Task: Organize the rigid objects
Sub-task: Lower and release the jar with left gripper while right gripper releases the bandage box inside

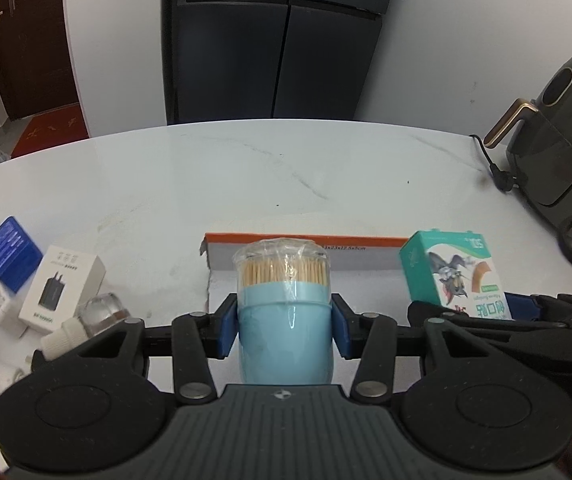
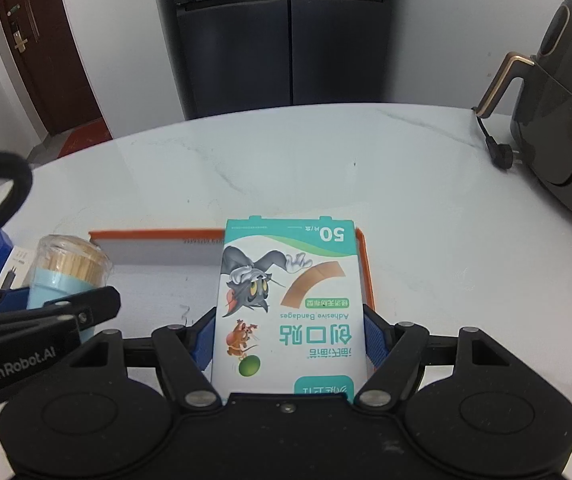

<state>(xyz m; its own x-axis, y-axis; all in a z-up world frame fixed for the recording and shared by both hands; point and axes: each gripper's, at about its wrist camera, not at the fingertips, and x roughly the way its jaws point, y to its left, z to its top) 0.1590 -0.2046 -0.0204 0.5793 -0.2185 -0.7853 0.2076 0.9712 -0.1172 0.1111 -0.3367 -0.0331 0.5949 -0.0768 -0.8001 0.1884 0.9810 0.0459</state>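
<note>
White marble tabletop point(image 1: 166, 184): above the orange-rimmed tray point(image 1: 286, 239), left fingers point(image 1: 230, 326) grip the toothpick jar point(image 1: 284, 312), right fingers point(image 2: 374, 338) clamp the bandage box point(image 2: 290, 304).

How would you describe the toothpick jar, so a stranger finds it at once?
On the white marble table, look at the shallow orange-edged box. In front of it, the left gripper holds the toothpick jar: the only round thing there, light blue below, clear on top.

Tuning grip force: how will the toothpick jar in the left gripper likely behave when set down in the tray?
The toothpick jar looks like rigid plastic, so probably stiff in the left gripper. Its smooth round sides may slip or rotate. It stands tall and narrow, so it could tip, then roll, in the orange-edged tray.
</note>
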